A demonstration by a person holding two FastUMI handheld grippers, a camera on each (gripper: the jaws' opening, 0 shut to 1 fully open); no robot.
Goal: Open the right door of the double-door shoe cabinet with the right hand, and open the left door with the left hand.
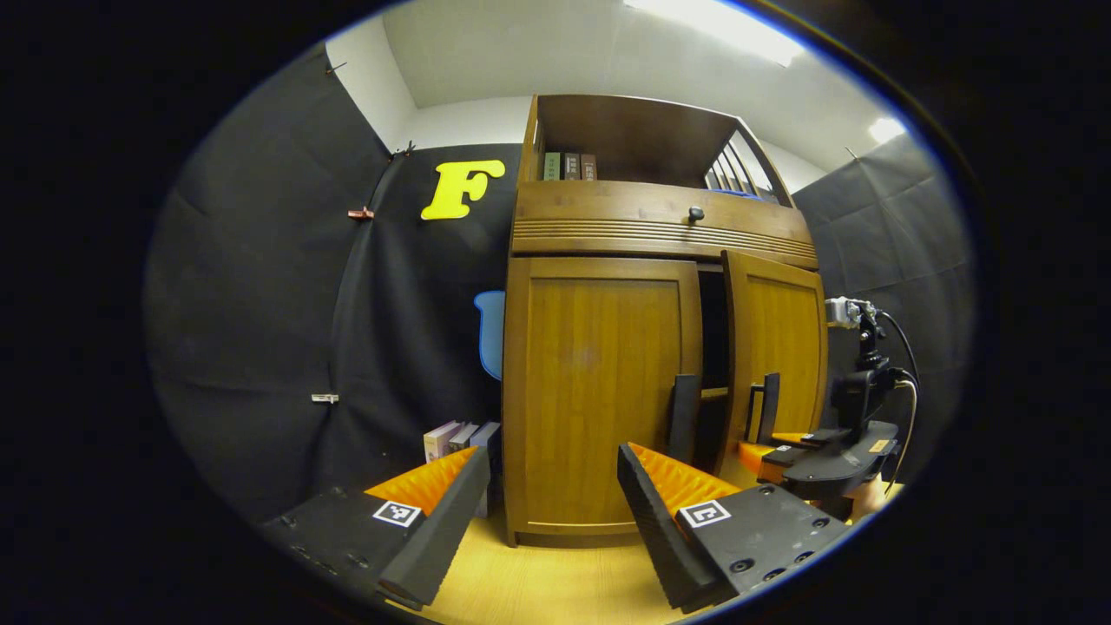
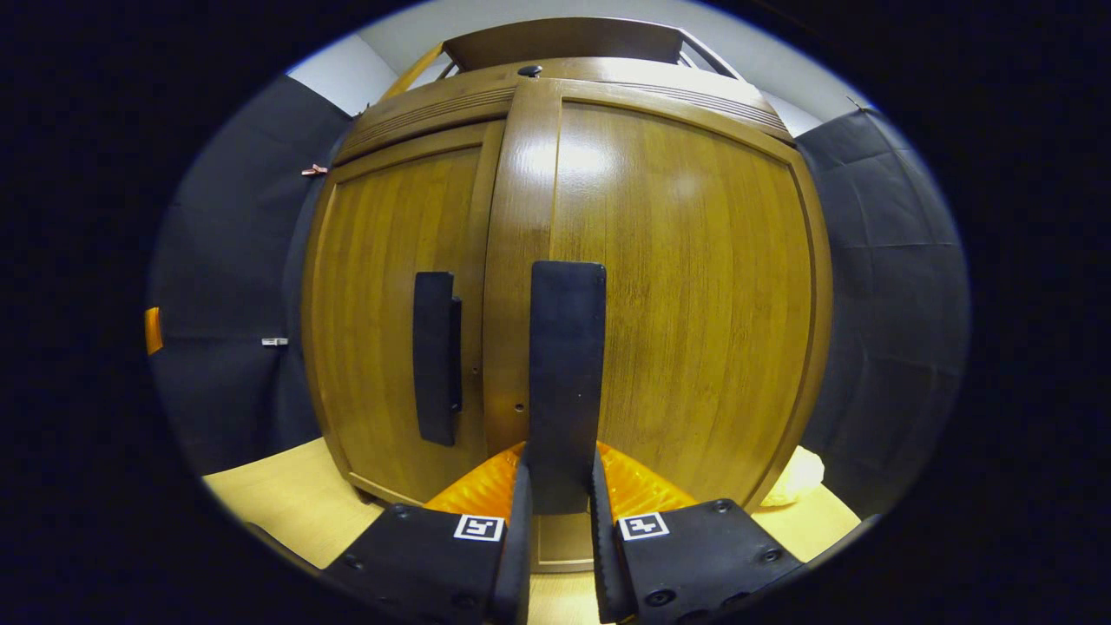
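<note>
Shoe cabinet stands on the wooden floor, centre of the left gripper view. Right door ajar, at 3 o'clock of the closed left door. Right gripper clamped on the right door's handle. Left gripper fingers apart, holding nothing, near the left door. Books at 9 o'clock of the cabinet base.

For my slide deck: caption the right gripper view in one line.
Right gripper clamped on the right door's handle; left door and its handle sit alongside.
</note>
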